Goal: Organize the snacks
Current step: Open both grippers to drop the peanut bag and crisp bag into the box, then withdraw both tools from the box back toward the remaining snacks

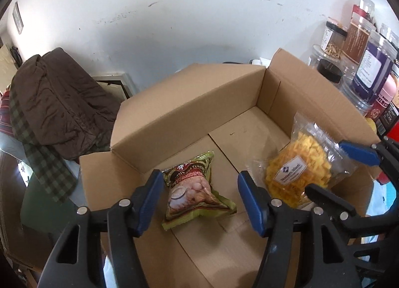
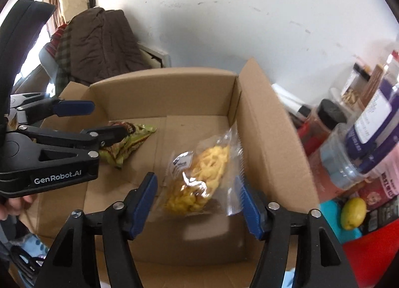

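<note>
**Two snack bags in the box, both grippers spread wide above them**

At the far left, outside the task, a brown quilted jacket (image 1: 62, 103) lies heaped over checked cloth. Next comes the open cardboard box (image 1: 189, 98), flaps up, serving as the collecting place for the snacks.

Inside it, toward the left, the green snack bag (image 1: 197, 190) lies flat on the box floor, label up. The left gripper (image 1: 197, 200) hangs directly over it with its blue fingers (image 1: 149, 200) released, one on each side of the bag and touching nothing. The right wrist view confirms this from the side: the two fingers stand well apart above the green bag (image 2: 129, 143). I judge the bag to be set down, or about to be taken again; the frames do not settle which.

Further right, the clear bag of yellow snacks (image 1: 296, 176) leans toward the box's right wall, its top seal tilted up against the cardboard. The right gripper (image 2: 197, 203) frames it with fingers (image 2: 144, 200) spread and empty; the bag (image 2: 199, 176) looks blurred there, so whether a fingertip brushes the plastic I cannot tell.

Beyond the right wall, on the worktop, stand crowded jars (image 1: 369, 68) and a lemon (image 2: 352, 213), probably the remaining things to sort.
</note>
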`<state>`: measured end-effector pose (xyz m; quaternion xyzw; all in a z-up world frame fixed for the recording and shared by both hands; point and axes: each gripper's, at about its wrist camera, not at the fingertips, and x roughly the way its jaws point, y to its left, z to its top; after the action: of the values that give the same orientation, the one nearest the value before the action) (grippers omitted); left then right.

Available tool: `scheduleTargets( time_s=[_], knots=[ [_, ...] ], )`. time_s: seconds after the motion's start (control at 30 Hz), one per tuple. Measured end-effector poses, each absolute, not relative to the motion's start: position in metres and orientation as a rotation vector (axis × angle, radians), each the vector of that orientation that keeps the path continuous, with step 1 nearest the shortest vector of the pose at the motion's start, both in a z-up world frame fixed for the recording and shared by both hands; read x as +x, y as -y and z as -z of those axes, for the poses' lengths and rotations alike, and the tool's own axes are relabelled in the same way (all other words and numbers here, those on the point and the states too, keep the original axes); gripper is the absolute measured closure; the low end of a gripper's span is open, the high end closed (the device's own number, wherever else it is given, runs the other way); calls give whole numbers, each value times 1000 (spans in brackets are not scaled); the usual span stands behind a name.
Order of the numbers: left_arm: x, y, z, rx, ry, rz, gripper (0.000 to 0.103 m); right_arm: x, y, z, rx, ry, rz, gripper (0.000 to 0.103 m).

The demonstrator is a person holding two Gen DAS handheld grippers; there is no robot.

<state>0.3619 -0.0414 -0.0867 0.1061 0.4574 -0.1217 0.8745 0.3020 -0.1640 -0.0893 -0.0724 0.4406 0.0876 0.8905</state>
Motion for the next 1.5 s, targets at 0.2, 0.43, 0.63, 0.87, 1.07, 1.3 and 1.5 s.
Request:
scheduleTargets(
  time_s=[0.2, 0.43, 0.63, 0.87, 1.07, 1.3, 1.5],
  knots=[
    [346, 37, 63, 188, -922, 270, 41, 290, 165, 61, -159, -858, -165, 35],
    [316, 36, 20, 166, -826, 284, 41, 263, 163, 20, -165, -778, -143, 35],
    [284, 30, -17, 154, -750, 308, 41, 233, 160, -15, -182, -699, -110, 34],
    [241, 26, -54, 147, -654, 343, 41, 188, 157, -55, -185, -591, -81, 30],
    [199, 24, -75, 146, -584, 394, 41, 149, 157, -76, -174, -523, -57, 24],
    [153, 20, -82, 134, -534, 450, 41, 98, 156, -83, -163, -469, -30, 17],
    [115, 18, -73, 131, -529, 504, 41, 60, 153, -76, -170, -456, -6, 17]
  ],
)
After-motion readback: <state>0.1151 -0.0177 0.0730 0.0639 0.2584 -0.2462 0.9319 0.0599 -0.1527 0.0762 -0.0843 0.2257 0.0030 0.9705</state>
